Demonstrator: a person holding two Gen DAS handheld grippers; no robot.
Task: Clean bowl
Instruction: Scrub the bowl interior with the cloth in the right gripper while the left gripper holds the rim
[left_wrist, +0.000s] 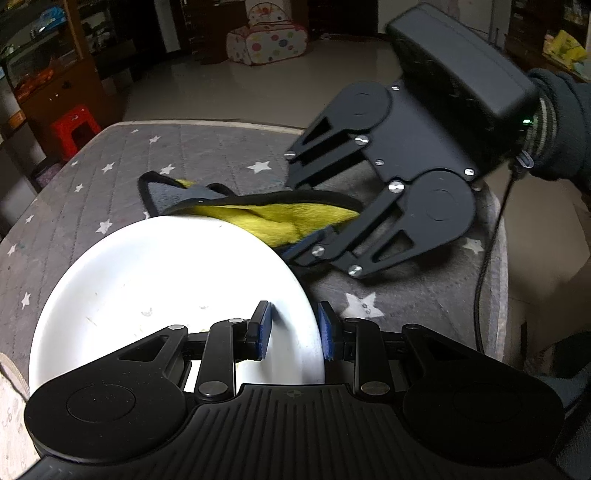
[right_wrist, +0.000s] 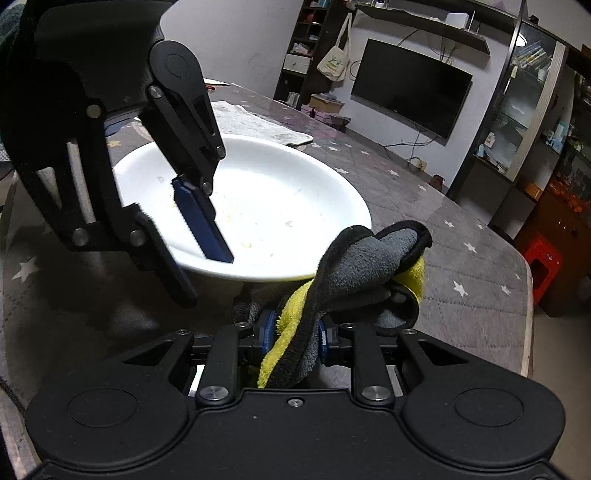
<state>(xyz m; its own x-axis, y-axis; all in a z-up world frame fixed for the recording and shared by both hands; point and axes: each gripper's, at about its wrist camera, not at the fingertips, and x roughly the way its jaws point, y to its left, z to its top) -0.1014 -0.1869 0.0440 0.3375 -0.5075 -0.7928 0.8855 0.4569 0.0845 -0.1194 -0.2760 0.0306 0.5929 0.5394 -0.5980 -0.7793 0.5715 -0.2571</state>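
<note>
A white shallow bowl (left_wrist: 155, 280) with small food specks sits on the grey star-pattern cover; it also shows in the right wrist view (right_wrist: 280, 199). My left gripper (left_wrist: 293, 330) straddles the bowl's near right rim, one blue pad inside and one outside, with a small gap either side of the rim. It shows in the right wrist view (right_wrist: 184, 236) too. My right gripper (right_wrist: 293, 341) is shut on a yellow and grey cloth (right_wrist: 354, 273), held beside the bowl's edge. The cloth (left_wrist: 273, 218) lies just behind the bowl in the left wrist view.
The grey quilted cover (left_wrist: 207, 155) spans the table, edges at the far side and right. A white cloth (right_wrist: 255, 122) lies beyond the bowl. A red stool (left_wrist: 74, 127) and a cabinet stand on the floor. A black cable (left_wrist: 487, 258) hangs off the right edge.
</note>
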